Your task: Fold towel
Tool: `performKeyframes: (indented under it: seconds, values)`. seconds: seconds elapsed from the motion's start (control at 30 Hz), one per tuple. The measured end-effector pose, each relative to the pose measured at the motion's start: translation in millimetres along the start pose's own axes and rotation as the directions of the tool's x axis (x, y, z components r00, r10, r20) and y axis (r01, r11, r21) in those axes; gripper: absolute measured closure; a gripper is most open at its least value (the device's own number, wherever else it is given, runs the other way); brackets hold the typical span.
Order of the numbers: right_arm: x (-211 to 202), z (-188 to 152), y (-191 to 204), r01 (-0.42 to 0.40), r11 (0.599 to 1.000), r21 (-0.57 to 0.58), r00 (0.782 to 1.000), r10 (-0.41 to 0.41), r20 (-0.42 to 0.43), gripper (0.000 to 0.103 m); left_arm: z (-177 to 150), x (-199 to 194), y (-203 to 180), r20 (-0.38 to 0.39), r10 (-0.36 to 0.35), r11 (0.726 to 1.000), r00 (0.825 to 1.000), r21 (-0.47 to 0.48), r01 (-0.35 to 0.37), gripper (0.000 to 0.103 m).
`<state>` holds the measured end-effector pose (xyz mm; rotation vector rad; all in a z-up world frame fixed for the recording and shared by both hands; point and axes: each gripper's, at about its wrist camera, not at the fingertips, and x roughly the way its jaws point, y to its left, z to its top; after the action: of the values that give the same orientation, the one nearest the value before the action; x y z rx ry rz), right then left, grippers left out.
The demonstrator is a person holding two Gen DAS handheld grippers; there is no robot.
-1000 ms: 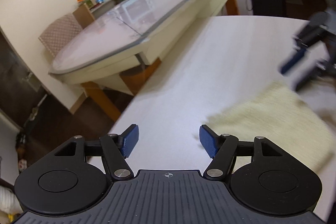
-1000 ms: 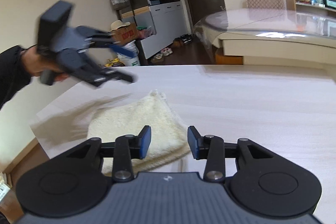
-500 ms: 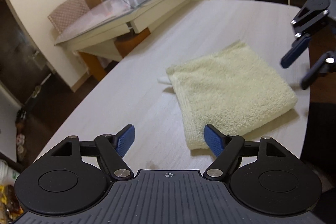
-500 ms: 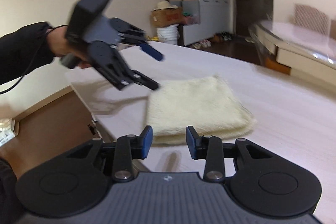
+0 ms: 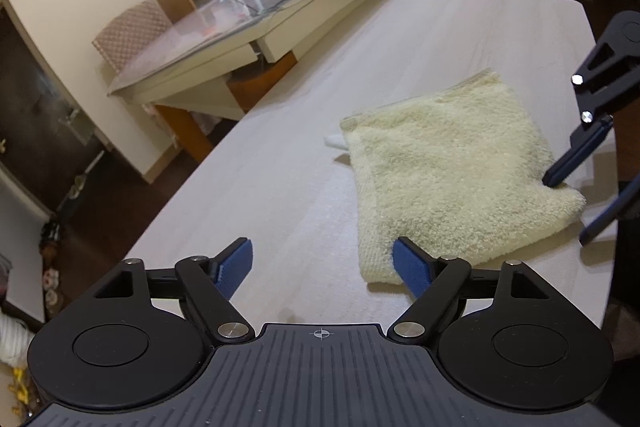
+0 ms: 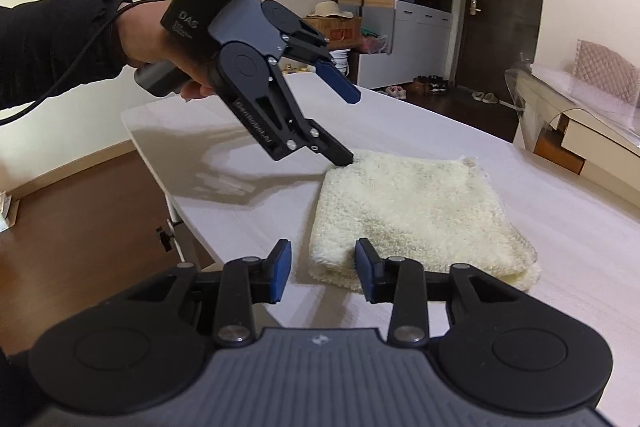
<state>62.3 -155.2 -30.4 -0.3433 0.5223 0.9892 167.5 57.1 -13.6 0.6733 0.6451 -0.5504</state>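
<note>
Left wrist view.
- Towel [image 5: 452,183]: cream, lying folded in a thick squarish pad at right of centre on the pale table [image 5: 280,195]. Half a second ago it sat further off; now its near corner lies just beside my right pad, so I have closed in on it.
- My left gripper [image 5: 322,263]: fingers spread wide, grasping nothing.
- My right gripper [image 5: 576,199]: at the right edge of frame, jaws parted, upper tip touching or nearly touching the towel's right corner. A second ago it was a blur above the cloth; it has come down to that corner.
- Meaning, as I judge it: both tools now bracket one side of an already doubled towel. This fits another fold about to be taken, or a last tidying of a finished one; I cannot settle which.
- Hidden: most of the right gripper is cut off by the frame; a white scrap at the towel's far left corner may be a label.

Right wrist view.
- Towel [image 6: 412,211]: centre frame, layered edges showing along its near side.
- My right gripper [image 6: 322,269]: released, the towel's near corner beside its right pad, not pinched.
- My left gripper [image 6: 346,125]: upper left, held in my hand [image 6: 156,43], jaws agape, lower finger tip at the towel's far left corner.
- Hard to make out: whether that tip presses the cloth or only meets it; the number of layers.
</note>
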Motion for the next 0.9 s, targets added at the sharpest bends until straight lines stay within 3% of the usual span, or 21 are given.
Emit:
performKeyframes:
  seconds: [0.33,0.5,0.73,0.9]
  values:
    - [19.4,15.0,24.6,-0.008,0.998,0.056,1.0,0.007,0.016,0.058,11.3,23.7,20.9,-0.027,0.013,0.996,1.0,0.087,-0.011,0.019]
    - [2.8,16.3,18.1,-0.028,0.998,0.063,0.999,0.027,0.028,0.062,6.2,13.8,20.8,-0.013,0.026,0.999,1.0,0.045,-0.025,0.023]
    - [-31.9,9.4,-26.8,0.168,0.984,0.065,0.985,-0.17,0.032,0.063,-4.9,-33.2,4.5,0.072,0.033,0.998,0.997,-0.062,-0.029,0.023]
    - [-25.7,1.1,-41.5,0.211,0.976,0.052,0.977,-0.212,0.013,0.062,-8.2,-44.7,-27.2,0.079,0.013,0.997,0.997,-0.075,-0.007,0.023]
